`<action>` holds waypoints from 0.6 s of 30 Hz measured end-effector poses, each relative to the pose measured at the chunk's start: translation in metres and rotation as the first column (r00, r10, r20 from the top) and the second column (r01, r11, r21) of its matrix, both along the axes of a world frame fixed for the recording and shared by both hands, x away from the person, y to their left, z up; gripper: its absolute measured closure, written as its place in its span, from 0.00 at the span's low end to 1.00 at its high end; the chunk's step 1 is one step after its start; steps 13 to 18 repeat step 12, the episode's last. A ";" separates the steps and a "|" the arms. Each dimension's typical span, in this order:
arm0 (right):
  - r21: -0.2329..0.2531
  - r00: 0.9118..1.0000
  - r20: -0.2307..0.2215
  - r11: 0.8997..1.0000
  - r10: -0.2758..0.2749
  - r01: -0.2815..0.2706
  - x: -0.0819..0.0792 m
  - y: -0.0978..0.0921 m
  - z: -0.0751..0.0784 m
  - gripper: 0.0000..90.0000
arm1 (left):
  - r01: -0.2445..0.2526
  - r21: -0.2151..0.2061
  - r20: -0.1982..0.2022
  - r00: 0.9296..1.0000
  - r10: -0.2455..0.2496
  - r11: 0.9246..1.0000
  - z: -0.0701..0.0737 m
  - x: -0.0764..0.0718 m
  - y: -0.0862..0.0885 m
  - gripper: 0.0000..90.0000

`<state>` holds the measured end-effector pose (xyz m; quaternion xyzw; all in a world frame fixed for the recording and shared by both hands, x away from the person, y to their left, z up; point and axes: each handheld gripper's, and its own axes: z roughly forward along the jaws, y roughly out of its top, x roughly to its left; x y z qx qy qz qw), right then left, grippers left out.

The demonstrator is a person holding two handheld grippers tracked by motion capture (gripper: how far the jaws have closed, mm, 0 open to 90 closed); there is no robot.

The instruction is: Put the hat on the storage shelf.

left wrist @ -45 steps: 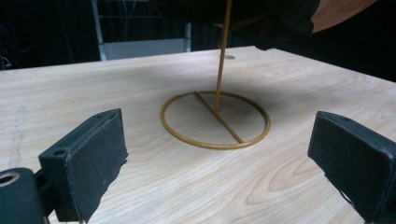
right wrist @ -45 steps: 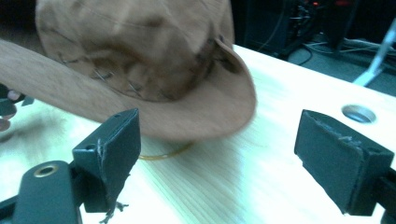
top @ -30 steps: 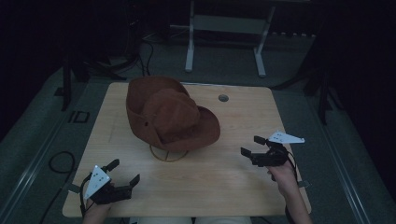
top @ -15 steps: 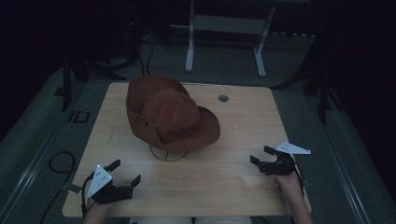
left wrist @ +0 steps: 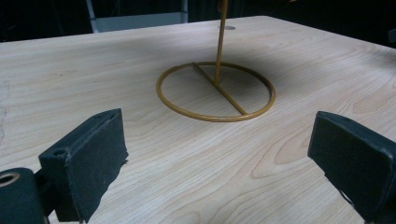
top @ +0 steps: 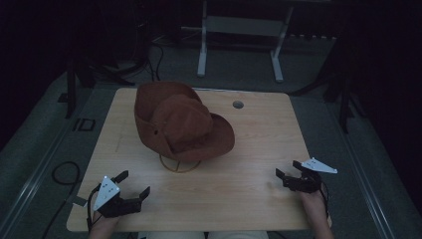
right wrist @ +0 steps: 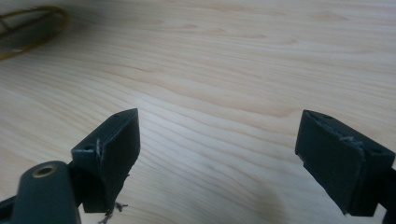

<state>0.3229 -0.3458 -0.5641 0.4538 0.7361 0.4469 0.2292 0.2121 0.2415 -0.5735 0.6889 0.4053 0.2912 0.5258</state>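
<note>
A: High view first. The hat (top: 184, 127) sits on its stand (top: 179, 164), on the far-left part of the tabletop (top: 259, 129). The left tongs (top: 130, 191) hover near of the stand and to its left, jaws spread, holding nothing.

B: And the right tongs (top: 289, 172)?

A: Spread too, empty, well to the right of the stand. A second ago they were closer to the hat's brim; they have drawn back toward the person and down to the near edge. The left ones have hardly moved.

B: So the hat is let go, I'd judge, and left resting on the stand.

A: Left gripper view: the stand's ring base (left wrist: 215, 93) lies just ahead between the open jaws, its post (left wrist: 220, 42) rising out of frame.

B: Right gripper view?

A: Bare wood between wide jaws, with a bit of the ring (right wrist: 30, 28) far off at the upper left.
</note>
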 end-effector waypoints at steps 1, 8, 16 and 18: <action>-0.015 1.000 0.002 1.000 -0.022 0.022 -0.001 -0.001 -0.001 0.16 | -0.003 -0.001 0.000 1.000 0.003 1.000 0.000 -0.001 0.000 0.05; -0.030 0.996 0.023 0.995 -0.091 0.092 -0.002 -0.005 -0.005 0.16 | 0.003 0.011 0.000 1.000 -0.003 1.000 -0.001 -0.002 -0.002 0.05; -0.028 0.996 0.017 0.996 -0.090 0.090 -0.003 -0.005 -0.005 0.16 | 0.001 0.006 0.000 1.000 -0.001 1.000 0.000 -0.002 -0.001 0.06; -0.028 0.996 0.017 0.996 -0.090 0.090 -0.003 -0.005 -0.005 0.16 | 0.001 0.006 0.000 1.000 -0.001 1.000 0.000 -0.002 -0.001 0.06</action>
